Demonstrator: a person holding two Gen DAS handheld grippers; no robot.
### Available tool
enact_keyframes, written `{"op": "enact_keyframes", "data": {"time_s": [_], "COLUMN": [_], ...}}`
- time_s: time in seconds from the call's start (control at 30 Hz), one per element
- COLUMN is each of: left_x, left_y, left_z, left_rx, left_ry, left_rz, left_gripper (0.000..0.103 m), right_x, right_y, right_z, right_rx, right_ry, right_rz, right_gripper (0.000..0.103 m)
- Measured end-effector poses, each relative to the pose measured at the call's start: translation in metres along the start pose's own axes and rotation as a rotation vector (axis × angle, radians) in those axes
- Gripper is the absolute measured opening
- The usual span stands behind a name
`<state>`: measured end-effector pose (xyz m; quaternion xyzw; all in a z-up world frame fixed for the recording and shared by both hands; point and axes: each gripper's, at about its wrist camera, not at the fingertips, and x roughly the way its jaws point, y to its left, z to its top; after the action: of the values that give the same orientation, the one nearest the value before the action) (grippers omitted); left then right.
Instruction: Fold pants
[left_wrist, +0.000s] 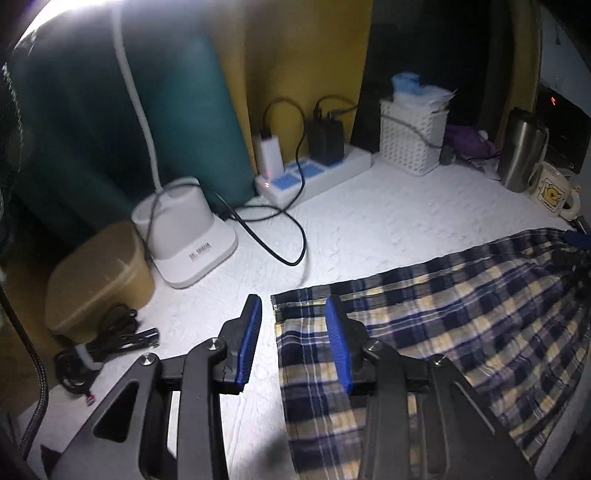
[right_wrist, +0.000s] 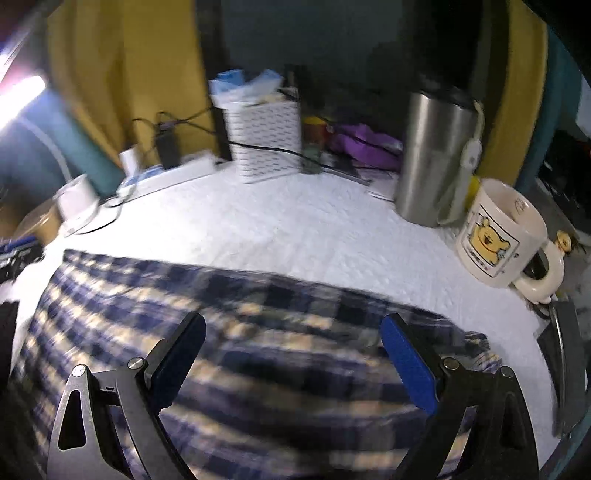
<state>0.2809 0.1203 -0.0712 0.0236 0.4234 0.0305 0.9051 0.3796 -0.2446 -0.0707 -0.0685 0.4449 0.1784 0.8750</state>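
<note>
The plaid pants, navy, blue and cream, lie flat on a white quilted table cover. My left gripper hovers over the pants' left hem corner. Its blue pads stand apart with nothing pinched between them, and the cloth lies flat below. In the right wrist view the same pants spread across the near half of the table, blurred. My right gripper hangs above them with its jaws wide open and nothing in them.
A white lamp base with black cables, a power strip, a tan box and a coiled cable crowd the left. At the back stand a white basket, a steel tumbler and a bear mug.
</note>
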Motion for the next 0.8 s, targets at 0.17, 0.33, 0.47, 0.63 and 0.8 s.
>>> {"op": "enact_keyframes", "data": {"time_s": [0.17, 0.33, 0.47, 0.63, 0.8], "left_x": [-0.014, 0.004, 0.015, -0.002, -0.034], "left_y": [-0.021, -0.047, -0.047, -0.053, -0.085], "left_z": [-0.019, -0.052, -0.072, -0.071, -0.073], "left_rx": [-0.019, -0.015, -0.039, -0.047, 0.001], "left_ry": [0.019, 0.138, 0.183, 0.153, 0.103], "left_rz": [-0.105, -0.144, -0.107, -0.112, -0.245], "left_gripper": [0.035, 0.035, 0.035, 0.035, 0.035], "right_x": [0.010, 0.020, 0.015, -0.005, -0.036], "right_y": [0.029, 0.023, 0.007, -0.014, 0.007], "right_z": [-0.018, -0.031, -0.038, -0.045, -0.050], "right_rx": [-0.122, -0.159, -0.160, -0.122, -0.111], "right_ry": [0.045, 0.082, 0.091, 0.086, 0.030], "right_rz": [-0.046, -0.159, -0.223, -0.273, -0.116], "right_gripper": [0.096, 0.096, 0.096, 0.096, 0.096]}}
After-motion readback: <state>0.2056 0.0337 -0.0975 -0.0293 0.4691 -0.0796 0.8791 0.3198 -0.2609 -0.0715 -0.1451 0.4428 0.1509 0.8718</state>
